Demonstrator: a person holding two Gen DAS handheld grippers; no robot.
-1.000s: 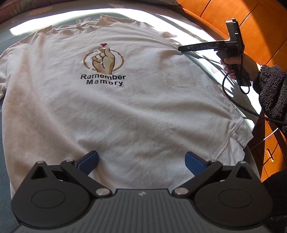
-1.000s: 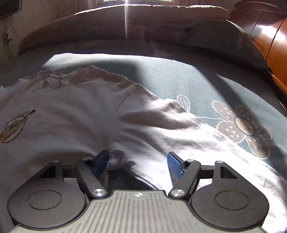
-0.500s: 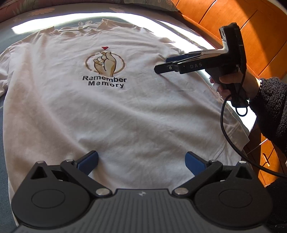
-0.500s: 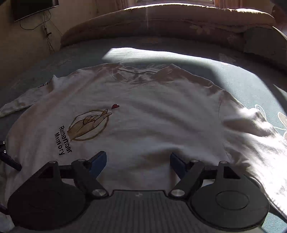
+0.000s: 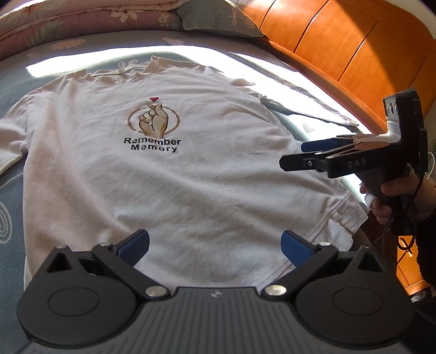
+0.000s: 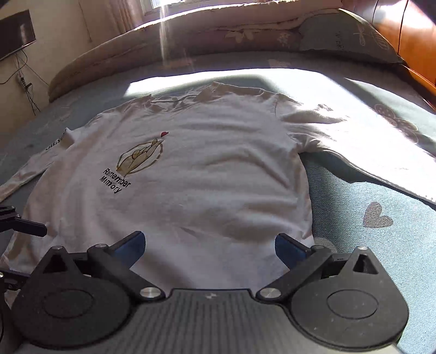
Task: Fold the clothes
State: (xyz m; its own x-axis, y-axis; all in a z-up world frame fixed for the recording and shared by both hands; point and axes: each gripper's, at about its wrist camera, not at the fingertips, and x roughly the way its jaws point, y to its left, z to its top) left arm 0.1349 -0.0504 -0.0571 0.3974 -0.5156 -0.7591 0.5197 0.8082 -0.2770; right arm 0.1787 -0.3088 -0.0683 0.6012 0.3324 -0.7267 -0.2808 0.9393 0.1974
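A white T-shirt (image 5: 169, 179) with a hand logo and the words "Remember Memory" lies spread face up on the bed, collar at the far end. Its right sleeve (image 6: 354, 147) stretches out across the sheet in sunlight. My left gripper (image 5: 215, 246) hovers open over the shirt's bottom hem with nothing between its blue pads. My right gripper (image 6: 209, 249) is open too, above the hem near the shirt's right side. In the left wrist view the right gripper (image 5: 297, 155) is seen side on above the shirt's right edge, held by a hand (image 5: 387, 198).
The bed has a blue-grey patterned sheet (image 6: 368, 223). A folded quilt (image 6: 190, 40) and a pillow (image 5: 218, 19) lie at its head. An orange wooden headboard (image 5: 340, 49) runs along the right. A wall screen (image 6: 16, 32) hangs at far left.
The right gripper has pulled back from the right sleeve toward the hem, now open over the lower right side. The left gripper has drawn back slightly, showing more of the shirt.
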